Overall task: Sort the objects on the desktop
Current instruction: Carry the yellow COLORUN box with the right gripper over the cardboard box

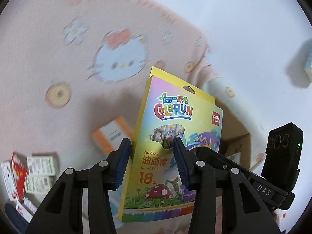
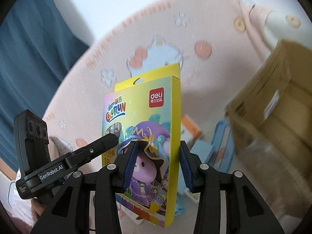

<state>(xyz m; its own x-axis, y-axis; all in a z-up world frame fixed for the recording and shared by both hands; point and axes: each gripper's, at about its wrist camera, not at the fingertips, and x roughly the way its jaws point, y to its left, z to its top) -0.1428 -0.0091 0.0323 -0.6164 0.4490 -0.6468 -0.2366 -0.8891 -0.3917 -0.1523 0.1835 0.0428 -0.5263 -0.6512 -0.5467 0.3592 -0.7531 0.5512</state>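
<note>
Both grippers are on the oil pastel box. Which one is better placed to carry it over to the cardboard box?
Probably right: the right gripper straddles the oil pastel box, and the cardboard box lies on that side.

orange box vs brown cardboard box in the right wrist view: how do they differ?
The orange box is small, bright orange and white, lying low behind the oil pastel box. The cardboard box is far bigger, plain brown, with a pale label on its side. Both are motion-blurred.

The pastel box reads "COLORUN", "deli", "No.6962", "OIL PASTEL", "18".
</note>
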